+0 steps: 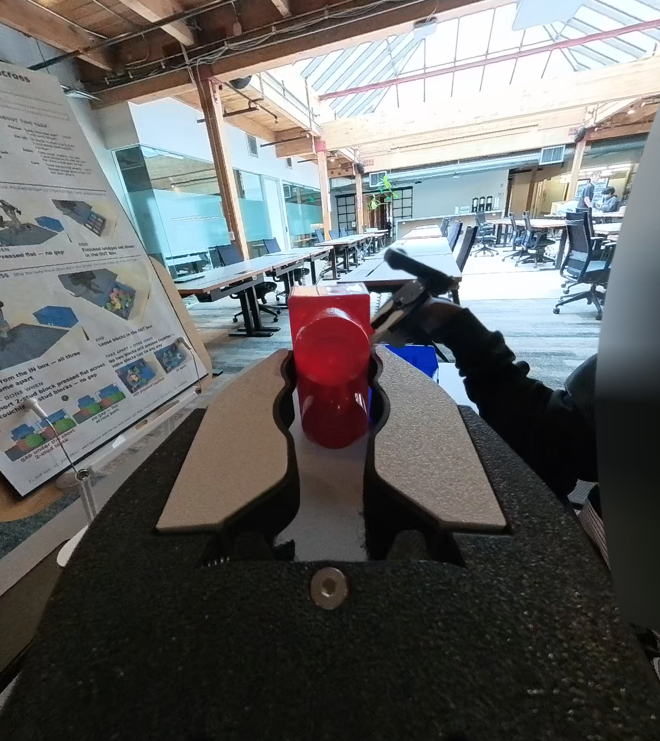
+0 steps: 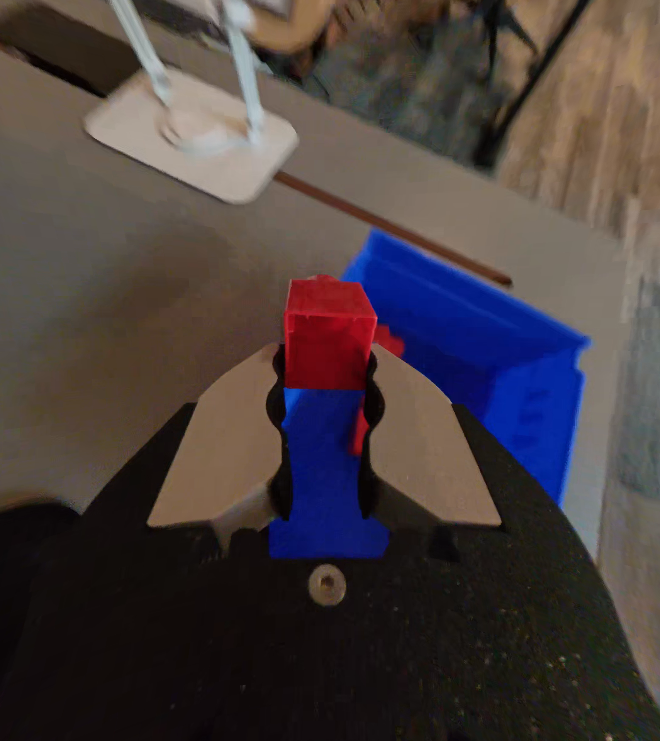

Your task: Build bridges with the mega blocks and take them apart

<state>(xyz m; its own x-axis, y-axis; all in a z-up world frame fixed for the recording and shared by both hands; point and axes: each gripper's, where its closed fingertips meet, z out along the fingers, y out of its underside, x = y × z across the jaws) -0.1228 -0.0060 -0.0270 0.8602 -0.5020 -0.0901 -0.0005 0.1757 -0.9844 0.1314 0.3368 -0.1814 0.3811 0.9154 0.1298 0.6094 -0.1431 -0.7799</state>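
The left gripper [image 1: 330, 395] pinches a red block [image 1: 330, 361] between its tips, studs pointing back at the camera. The right gripper [image 2: 326, 375] squeezes another red block [image 2: 326, 341] the same way, hollow side showing, right above the near wall of the blue bin [image 2: 480, 341] (more red bits lie inside). I think the bridge is coming apart, so each block should go low over the bin before the fingers let go. Far off, the paper sheet [image 1: 39, 260] stands at left.
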